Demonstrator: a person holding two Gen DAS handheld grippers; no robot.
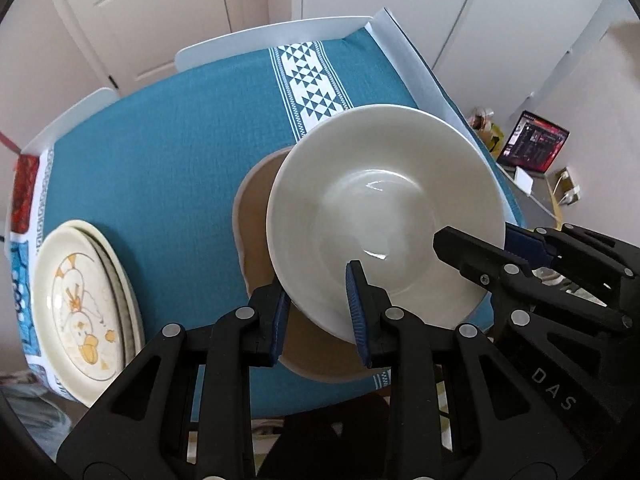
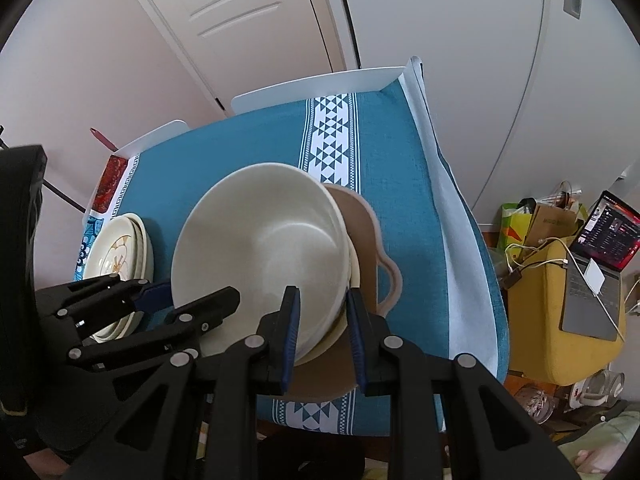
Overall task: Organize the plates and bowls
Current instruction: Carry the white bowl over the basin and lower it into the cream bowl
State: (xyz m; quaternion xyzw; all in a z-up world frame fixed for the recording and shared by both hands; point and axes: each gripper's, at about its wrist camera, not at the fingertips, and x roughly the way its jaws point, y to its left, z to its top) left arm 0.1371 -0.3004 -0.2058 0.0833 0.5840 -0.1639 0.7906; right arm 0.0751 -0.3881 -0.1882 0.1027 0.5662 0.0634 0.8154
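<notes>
At the bench's (image 1: 180,152) left edge a stack of plates (image 1: 86,304) already sits gathered. Toward the near right corner, the left gripper (image 1: 320,312) and right gripper (image 2: 322,326) each have their fingers pinching opposite rims of a cream bowl (image 1: 384,216), held just above a tan handled dish (image 1: 256,208). Setting it down remains, likely nesting it.

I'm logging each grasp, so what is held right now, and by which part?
The cream bowl, by its rim: the left gripper clamps the near edge and the right gripper clamps the opposite side.
</notes>
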